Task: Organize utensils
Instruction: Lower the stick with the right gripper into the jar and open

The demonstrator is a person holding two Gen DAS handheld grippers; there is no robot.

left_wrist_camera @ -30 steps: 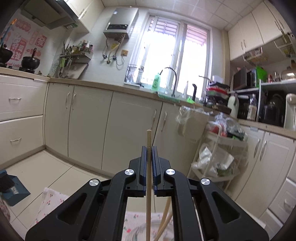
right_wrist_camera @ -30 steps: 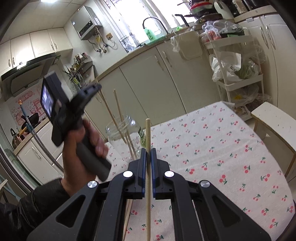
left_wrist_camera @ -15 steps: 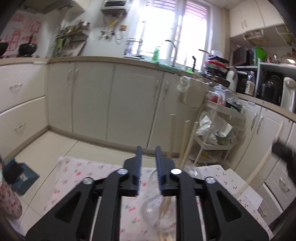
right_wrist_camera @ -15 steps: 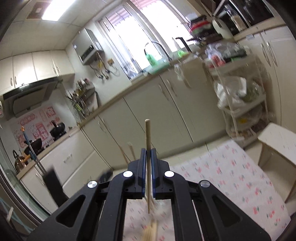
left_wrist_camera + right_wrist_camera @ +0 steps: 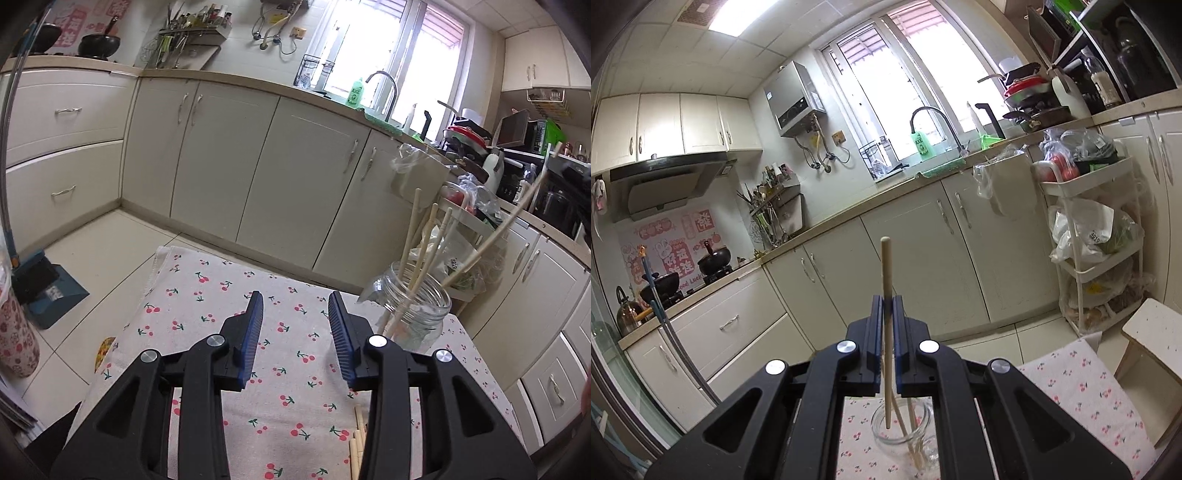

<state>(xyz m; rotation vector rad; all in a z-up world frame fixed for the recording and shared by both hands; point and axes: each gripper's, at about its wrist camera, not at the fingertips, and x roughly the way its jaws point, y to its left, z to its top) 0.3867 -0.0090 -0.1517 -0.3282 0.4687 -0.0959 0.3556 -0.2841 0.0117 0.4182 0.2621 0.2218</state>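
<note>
Kitchen, cream cabinets; tabletop (image 5: 207,295) under cherry-print cloth. Landmark: glass jar (image 5: 413,314), holding several chopsticks. Left tool (image 5: 295,328) beside jar, jaws wide apart, empty. Right tool (image 5: 886,317) above jar, jaws closed on one chopstick (image 5: 885,266), tip just inside the mouth. Spare chopsticks (image 5: 356,439) lie near jar. Judgement: light, stiff, smooth wood; grip mid-shaft. Jar fragile, tippable.
</note>
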